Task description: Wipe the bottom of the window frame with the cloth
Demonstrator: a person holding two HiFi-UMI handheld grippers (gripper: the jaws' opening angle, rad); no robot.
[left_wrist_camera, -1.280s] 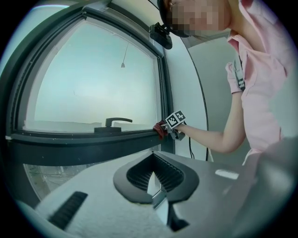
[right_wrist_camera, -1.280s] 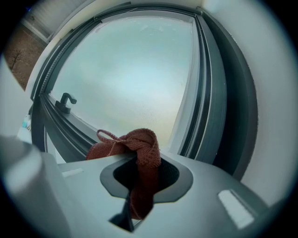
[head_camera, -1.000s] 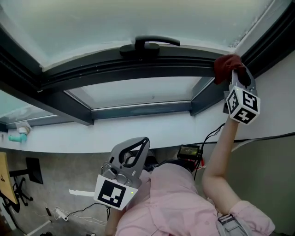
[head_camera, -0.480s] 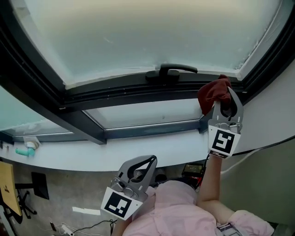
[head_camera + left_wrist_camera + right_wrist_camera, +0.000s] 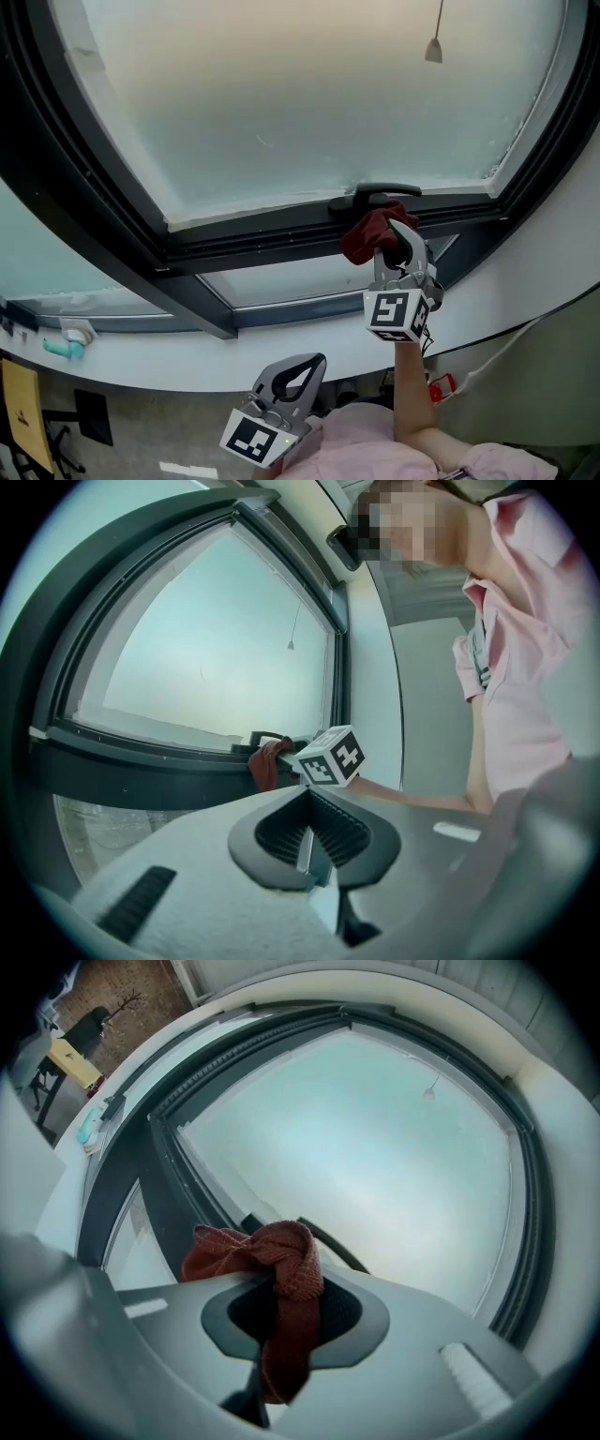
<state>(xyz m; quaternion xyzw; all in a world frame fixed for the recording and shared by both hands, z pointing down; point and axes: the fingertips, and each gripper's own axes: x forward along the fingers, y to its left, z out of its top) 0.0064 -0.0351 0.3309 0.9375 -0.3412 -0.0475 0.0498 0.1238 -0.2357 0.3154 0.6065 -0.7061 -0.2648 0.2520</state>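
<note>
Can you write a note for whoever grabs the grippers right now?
Right gripper: shut on the bunched dark red cloth, held at the dark grey window frame's bottom rail, by the black handle.
Left gripper: shut, empty, low near the person's body.
Done: the cloth has come from the right corner to the handle.
Left: the rail to the handle's left.

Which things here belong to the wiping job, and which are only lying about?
For the job: red cloth, clamped in the right gripper; bottom window frame.
Just lying about: teal object on the sill; cord pull; left gripper, shut and idle.
</note>
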